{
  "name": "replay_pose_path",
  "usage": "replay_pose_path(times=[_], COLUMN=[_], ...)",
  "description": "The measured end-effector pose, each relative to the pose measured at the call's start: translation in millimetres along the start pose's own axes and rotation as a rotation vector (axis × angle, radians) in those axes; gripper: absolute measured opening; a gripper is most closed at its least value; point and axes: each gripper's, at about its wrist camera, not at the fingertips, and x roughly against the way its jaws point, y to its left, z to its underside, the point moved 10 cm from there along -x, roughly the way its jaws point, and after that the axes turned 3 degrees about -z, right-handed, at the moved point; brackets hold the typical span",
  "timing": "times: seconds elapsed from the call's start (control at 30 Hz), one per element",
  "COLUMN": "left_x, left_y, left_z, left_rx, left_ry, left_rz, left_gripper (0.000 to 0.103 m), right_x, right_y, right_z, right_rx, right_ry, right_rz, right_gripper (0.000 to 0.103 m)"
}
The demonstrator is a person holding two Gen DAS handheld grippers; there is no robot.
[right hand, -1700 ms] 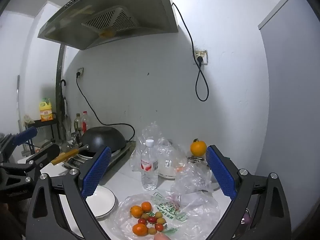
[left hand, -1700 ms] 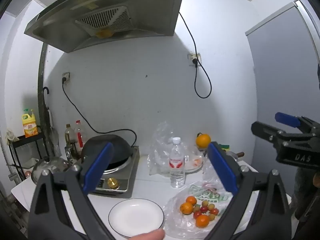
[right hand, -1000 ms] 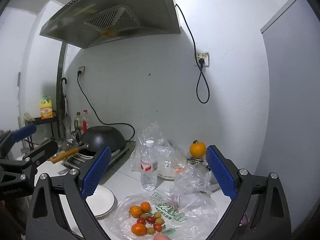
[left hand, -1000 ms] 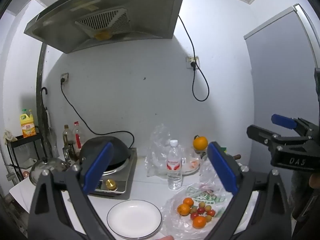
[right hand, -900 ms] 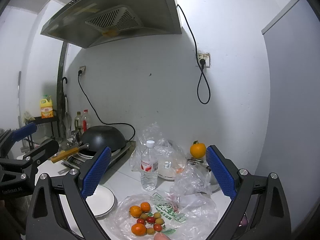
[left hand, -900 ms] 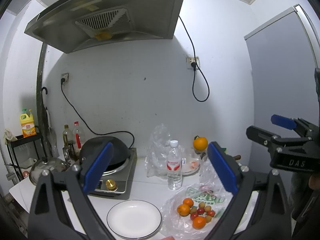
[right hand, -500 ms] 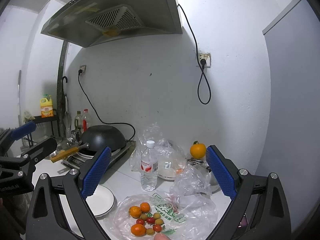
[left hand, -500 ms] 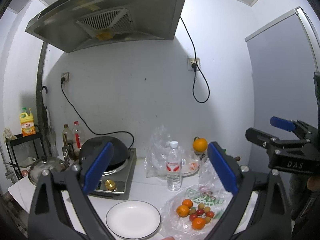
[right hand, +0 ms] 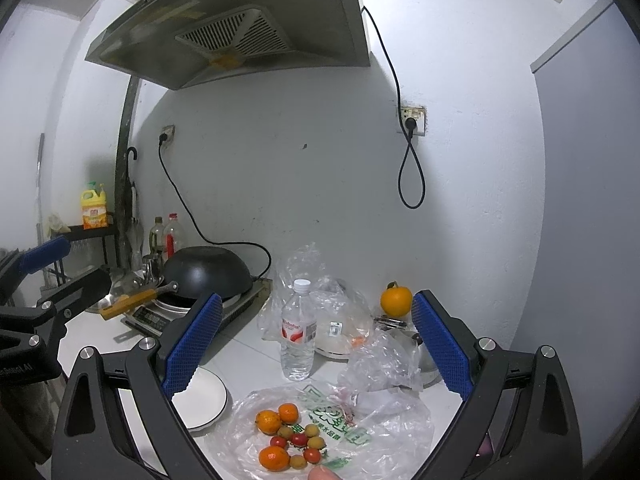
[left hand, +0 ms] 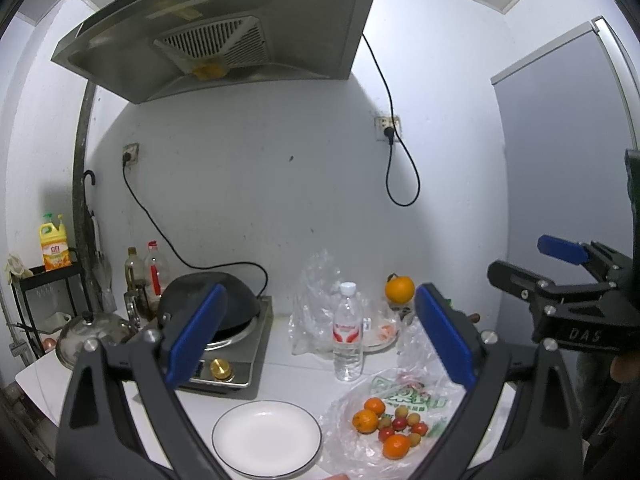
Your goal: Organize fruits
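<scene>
Both claws hang above the white counter (left hand: 280,376) with jaws spread wide and nothing between them. The left claw (left hand: 320,336) and the right claw (right hand: 316,344) have lifted and drawn back a little since 1.7 s ago, so the fruit sits lower and smaller in both views; nothing on the counter has moved.

The fruits (right hand: 288,436), a few small oranges with cherry tomatoes and pale round ones, lie heaped on a flattened clear plastic bag (right hand: 380,428) at the front edge of the counter. Just to their left, near the same edge, stands a white plate (left hand: 266,438), bare and apart from the bag. Behind the bag a water bottle (left hand: 348,340) stands upright, and one orange (left hand: 399,289) sits raised toward the back right corner. A black wok (right hand: 206,270) rests on the stove at the back left.
</scene>
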Motion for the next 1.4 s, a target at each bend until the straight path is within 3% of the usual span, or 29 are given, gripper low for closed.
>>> replay_pose_path(times=[1.4], left_x=[-29], left_y=[-3], left_z=[10], left_rx=[-0.004], left_ry=[0.039], left_rz=[0.003], left_gripper=[0.096], right_x=[-19], right_y=[-6], right_z=[7], right_rx=[-0.006], right_ry=[0.034], right_rz=[-0.011], right_gripper=[0.097])
